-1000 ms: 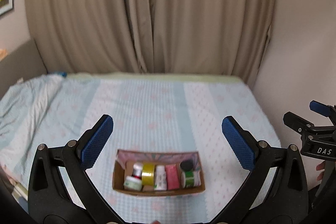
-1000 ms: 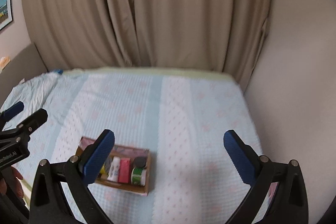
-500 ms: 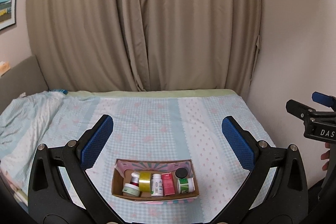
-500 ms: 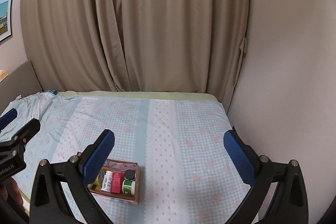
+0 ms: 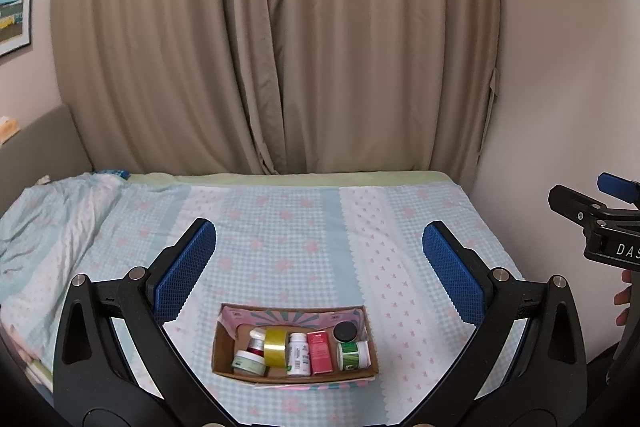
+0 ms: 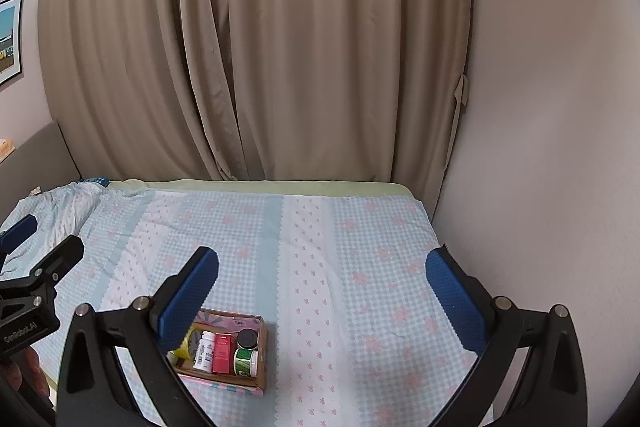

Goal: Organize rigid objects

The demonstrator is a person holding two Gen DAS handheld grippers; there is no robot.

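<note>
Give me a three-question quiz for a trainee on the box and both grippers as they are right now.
1. True or false: every item sits inside the cardboard box on the bed.
2. What lies directly left of the red carton? A) yellow tape roll B) white bottle C) black-lidded jar
3. Fill in: the left gripper and right gripper are both ____.

Key:
1. True.
2. B, the white bottle.
3. Open, holding nothing.

left gripper agape, right gripper agape, both raised
</note>
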